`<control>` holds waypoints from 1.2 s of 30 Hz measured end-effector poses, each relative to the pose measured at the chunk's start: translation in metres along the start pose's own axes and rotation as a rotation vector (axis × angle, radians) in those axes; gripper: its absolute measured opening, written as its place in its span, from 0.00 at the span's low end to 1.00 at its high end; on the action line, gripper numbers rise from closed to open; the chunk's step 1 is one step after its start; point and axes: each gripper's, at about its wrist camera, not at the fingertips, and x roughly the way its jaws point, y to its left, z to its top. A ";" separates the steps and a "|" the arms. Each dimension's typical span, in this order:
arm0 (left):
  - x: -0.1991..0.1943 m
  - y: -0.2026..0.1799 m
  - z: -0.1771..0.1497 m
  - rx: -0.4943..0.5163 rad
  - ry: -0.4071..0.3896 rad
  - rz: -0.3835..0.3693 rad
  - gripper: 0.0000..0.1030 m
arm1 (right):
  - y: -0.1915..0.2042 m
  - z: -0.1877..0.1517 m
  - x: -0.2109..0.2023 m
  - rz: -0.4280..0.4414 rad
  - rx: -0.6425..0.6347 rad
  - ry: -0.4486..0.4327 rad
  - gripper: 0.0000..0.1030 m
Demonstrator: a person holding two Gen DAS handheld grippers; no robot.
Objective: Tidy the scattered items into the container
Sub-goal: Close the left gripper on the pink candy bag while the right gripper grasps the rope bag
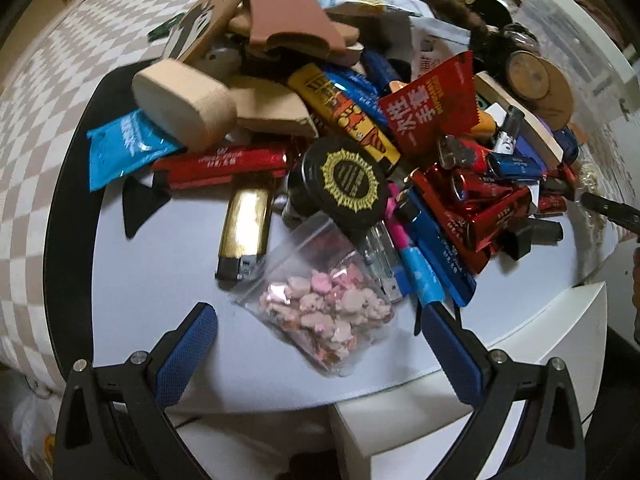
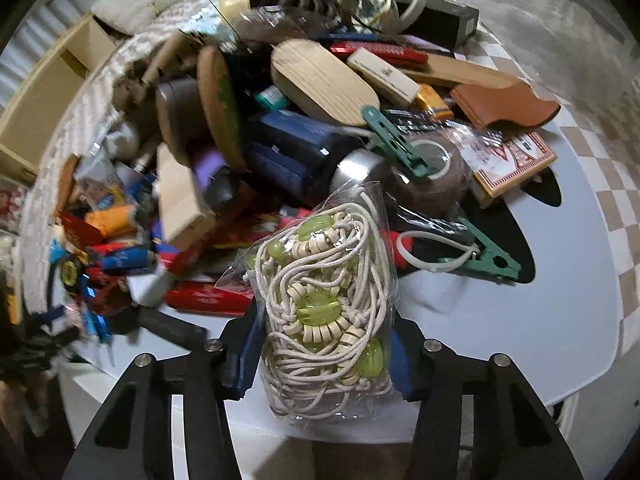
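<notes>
cord-and-bead bag (image 2: 324, 312) clamped between fingers (image 2: 244, 356)

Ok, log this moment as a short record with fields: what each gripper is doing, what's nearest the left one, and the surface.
left gripper: open, holding nothing
nearest the left gripper: small clear zip bag of pink pieces, lying flat between the fingers
right gripper: shut on clear plastic bag of cream cord and green beads
surface: white tabletop, heaped with mixed items
container: cannot tell
</notes>
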 end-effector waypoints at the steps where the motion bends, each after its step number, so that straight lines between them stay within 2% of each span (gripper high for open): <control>1: -0.001 0.001 -0.001 -0.017 0.005 -0.009 0.98 | 0.002 0.002 -0.004 0.014 0.004 -0.006 0.52; 2: -0.001 0.002 -0.001 -0.030 0.009 -0.018 0.88 | 0.004 0.003 -0.007 0.028 0.007 -0.009 0.51; 4: -0.003 0.001 -0.001 -0.029 0.006 -0.009 0.78 | 0.007 0.008 -0.013 0.056 0.016 -0.021 0.51; 14: -0.003 -0.002 -0.007 -0.043 0.025 0.032 0.78 | -0.004 0.023 -0.022 0.168 0.093 -0.079 0.51; 18: -0.002 0.000 -0.008 -0.061 0.031 0.027 0.77 | -0.006 0.024 -0.026 0.186 0.116 -0.096 0.51; 20: -0.001 0.000 -0.007 -0.063 0.029 0.030 0.69 | -0.006 0.025 -0.029 0.198 0.130 -0.102 0.51; 27: 0.000 -0.014 -0.002 -0.015 0.008 0.052 0.64 | -0.002 0.029 -0.038 0.200 0.134 -0.129 0.51; 32: -0.001 -0.027 0.000 0.037 0.000 0.052 0.41 | 0.002 0.029 -0.041 0.185 0.117 -0.142 0.51; 36: -0.003 -0.024 0.002 0.037 0.008 0.020 0.35 | 0.001 0.029 -0.042 0.186 0.118 -0.143 0.51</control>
